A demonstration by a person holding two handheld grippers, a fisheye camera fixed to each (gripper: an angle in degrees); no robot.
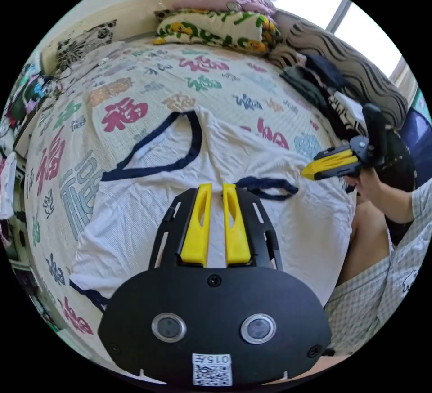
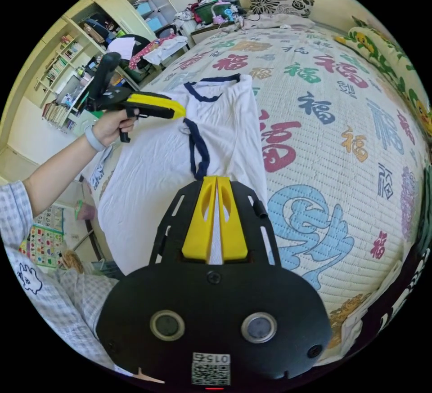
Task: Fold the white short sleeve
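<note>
Bed: your cream quilted bedspread printed with large coloured characters (image 2: 342, 109) carries the whole job; folded floral bedding (image 1: 216, 26) is stacked at its far end.
Shirt: the white ribbed short-sleeve shirt with navy trim (image 1: 148, 213) lies spread on the bedspread, at the edge nearest you, its navy-edged neckline (image 1: 189, 141) toward the middle of the bed.
Long axis: in the right gripper view the shirt (image 2: 180, 150) runs away from your right claw toward the shelves; it looks already doubled along that line, though I judge that only from the lie of the navy trim.
Left gripper (image 1: 216, 188): yellow jaws parallel with a narrow gap, nothing between them, hovering over the shirt's middle.
Right gripper (image 2: 217, 181): jaws nearly pressed together; white cloth shows in the slit, but I cannot tell whether they pinch it.
Nearer claw: your left sits over the shirt body, just short of the small navy sleeve hem (image 1: 267, 186); it seems better placed for the next grip.
</note>
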